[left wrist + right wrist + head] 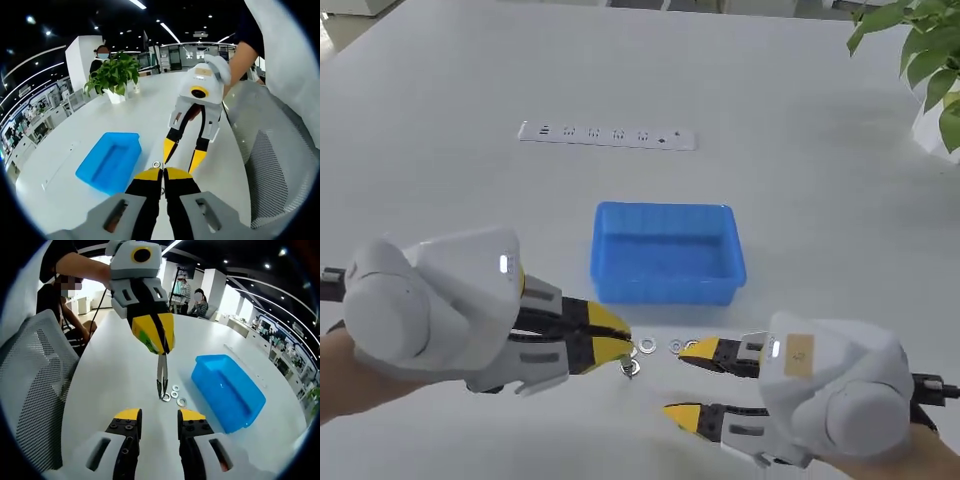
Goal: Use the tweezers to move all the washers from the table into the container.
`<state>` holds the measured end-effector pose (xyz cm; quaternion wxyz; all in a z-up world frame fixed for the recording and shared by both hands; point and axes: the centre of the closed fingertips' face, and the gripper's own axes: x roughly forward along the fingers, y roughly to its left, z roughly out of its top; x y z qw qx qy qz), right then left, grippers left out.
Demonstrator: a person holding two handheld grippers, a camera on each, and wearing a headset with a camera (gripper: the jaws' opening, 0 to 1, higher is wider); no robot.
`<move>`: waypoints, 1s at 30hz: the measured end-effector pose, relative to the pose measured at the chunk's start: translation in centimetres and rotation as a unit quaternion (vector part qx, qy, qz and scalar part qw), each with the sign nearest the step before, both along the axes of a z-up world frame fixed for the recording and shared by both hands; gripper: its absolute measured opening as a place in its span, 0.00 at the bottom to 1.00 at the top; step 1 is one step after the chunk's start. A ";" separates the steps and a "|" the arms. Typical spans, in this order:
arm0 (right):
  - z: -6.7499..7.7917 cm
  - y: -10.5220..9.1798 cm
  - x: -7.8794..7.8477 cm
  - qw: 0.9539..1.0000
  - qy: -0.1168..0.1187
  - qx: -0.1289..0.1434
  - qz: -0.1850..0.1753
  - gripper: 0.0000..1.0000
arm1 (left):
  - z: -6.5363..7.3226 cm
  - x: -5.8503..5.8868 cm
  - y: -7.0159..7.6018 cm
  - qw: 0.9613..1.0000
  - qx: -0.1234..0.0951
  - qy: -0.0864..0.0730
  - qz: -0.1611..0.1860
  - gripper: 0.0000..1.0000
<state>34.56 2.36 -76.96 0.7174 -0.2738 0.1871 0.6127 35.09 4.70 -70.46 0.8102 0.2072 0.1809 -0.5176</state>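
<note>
White table [820,200], blue container [665,210]; left gripper [162,172] pinches tweezers [161,372].

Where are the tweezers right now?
In the right gripper view, the tweezers hang from the left gripper, whose jaws are shut on them. Their tips point down at the washers on the table, beside the blue container.

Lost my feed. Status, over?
Left gripper shut on metal tweezers, tips at small silver washers. Right gripper open, empty. Blue plastic container empty, path clear.
</note>
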 end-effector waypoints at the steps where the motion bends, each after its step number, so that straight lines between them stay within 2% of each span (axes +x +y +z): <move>1: 0.0 0.0 0.0 1.000 0.000 -0.001 0.000 0.29 | 0.0 0.1 0.0 1.000 -0.002 0.002 0.002 0.05; 5: -0.1 0.5 -0.1 1.000 0.006 -0.001 0.008 0.29 | 0.1 0.2 0.1 1.000 -0.002 0.011 -0.002 0.05; 6: -0.1 0.6 0.0 1.000 0.005 -0.001 0.010 0.29 | 0.0 0.0 0.1 1.000 -0.003 0.018 -0.006 0.05; 7: 0.0 0.8 0.1 1.000 0.002 -0.001 0.015 0.29 | -0.1 -0.6 0.0 0.999 -0.005 0.042 -0.018 0.05; 9: 0.1 1.2 0.4 1.000 -0.002 0.000 0.022 0.29 | -0.1 -0.4 0.3 0.999 0.003 0.032 -0.021 0.05; 10: 0.0 1.4 0.6 1.000 -0.001 -0.002 0.024 0.29 | -0.1 -0.4 0.4 0.999 0.004 0.040 -0.022 0.05; 13: -0.1 2.1 1.1 0.999 0.001 -0.002 0.033 0.29 | -0.2 0.2 0.6 0.999 0.007 0.045 -0.018 0.05; 16: -0.2 2.9 1.3 0.999 0.009 -0.001 0.042 0.29 | -0.2 0.3 0.5 0.998 0.007 0.058 -0.025 0.05; 21: -0.6 4.1 1.2 0.998 0.023 -0.004 0.063 0.29 | -0.4 0.6 0.9 0.997 0.014 0.070 -0.026 0.05; 23: -0.9 4.6 1.1 0.997 0.022 -0.007 0.074 0.26 | -0.5 0.7 0.9 0.997 0.017 0.071 -0.024 0.05; 25: -1.1 5.0 0.8 0.995 0.036 -0.009 0.089 0.20 | -0.6 0.6 0.9 0.997 0.016 0.076 -0.023 0.06; 27: -1.1 5.3 0.8 0.995 0.039 -0.011 0.094 0.19 | -0.6 0.4 0.8 0.996 0.018 0.078 -0.027 0.06; 30: -1.2 5.4 0.5 0.993 0.042 -0.016 0.107 0.17 | -0.8 0.1 0.7 0.996 0.033 0.070 -0.035 0.06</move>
